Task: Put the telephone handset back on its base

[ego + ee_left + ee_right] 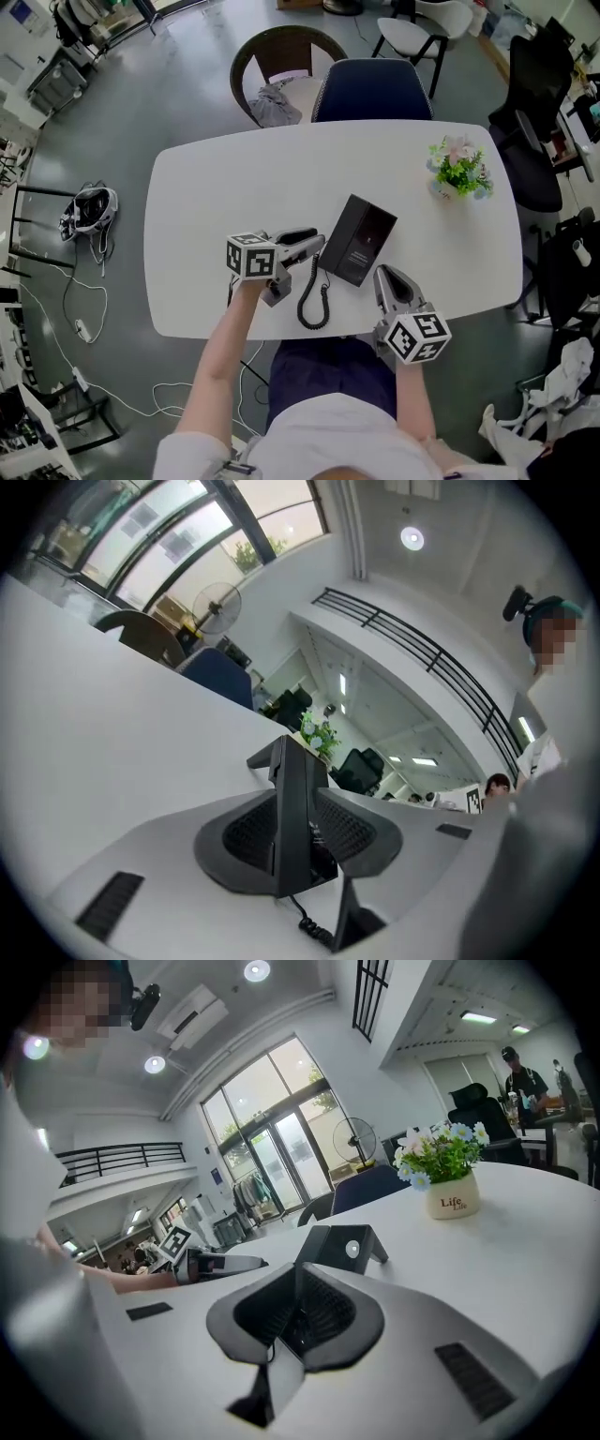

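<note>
You work in bright, even light from overhead and from the tall windows (272, 1138), so the white table (206, 187) carries only faint, soft shadows and no hard glare. In both gripper views the round ceiling lamps (255, 970) burn out to white spots, straight lines bow strongly toward the rim, and the corners go black. Your head view is sharp in the middle, with the room bending at its edges.

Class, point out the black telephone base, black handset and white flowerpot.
Black telephone base (359, 239), head view, top face.
Black handset (296, 808), left gripper view, edge facing camera.
White flowerpot (454, 1200), right gripper view, front.
</note>
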Demonstrator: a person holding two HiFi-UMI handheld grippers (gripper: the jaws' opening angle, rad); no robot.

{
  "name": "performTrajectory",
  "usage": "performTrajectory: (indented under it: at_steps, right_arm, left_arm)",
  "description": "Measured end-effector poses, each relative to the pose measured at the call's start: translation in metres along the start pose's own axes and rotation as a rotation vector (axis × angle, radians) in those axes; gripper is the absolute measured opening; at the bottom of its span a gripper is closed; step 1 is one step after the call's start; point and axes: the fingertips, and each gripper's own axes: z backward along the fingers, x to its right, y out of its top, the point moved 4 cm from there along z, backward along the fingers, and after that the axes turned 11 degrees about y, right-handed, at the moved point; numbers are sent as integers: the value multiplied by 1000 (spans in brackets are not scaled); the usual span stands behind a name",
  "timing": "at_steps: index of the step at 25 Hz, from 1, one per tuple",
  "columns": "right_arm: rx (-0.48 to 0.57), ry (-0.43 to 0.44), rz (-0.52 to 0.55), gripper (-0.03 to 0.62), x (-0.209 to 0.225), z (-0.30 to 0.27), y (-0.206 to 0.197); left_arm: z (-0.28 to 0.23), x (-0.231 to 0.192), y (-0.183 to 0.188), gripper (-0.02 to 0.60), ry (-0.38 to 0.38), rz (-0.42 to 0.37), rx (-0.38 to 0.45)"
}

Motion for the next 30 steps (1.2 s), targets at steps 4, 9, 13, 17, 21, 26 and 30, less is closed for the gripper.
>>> performTrajectory:
  at_steps: [4, 9, 13, 17, 21, 26, 30]
  right_arm:
    - [18, 34, 28, 46, -11, 2, 4]
    - [35, 66, 62, 46, -24, 9, 11]
    - [58, 95, 92, 46, -34, 13, 20]
    - [75, 127, 126, 46, -46, 14, 28]
    - [81, 149, 173, 46, -58, 15, 32]
    - [97, 160, 226, 46, -69, 12, 35]
    - [112, 135, 299, 46, -74, 14, 38]
  left_arm:
    - [27, 6, -2, 137, 77, 46, 153]
    - [56, 27, -9, 137, 118, 55, 252]
    - [75, 54, -13, 137, 159, -4, 318]
    - [95, 80, -16, 137, 224, -88, 370]
    - [116, 100, -21, 137, 337, -164, 434]
    - [143, 112, -20, 112, 479, -250, 531]
    - [163, 120, -21, 47, 635, -336, 621]
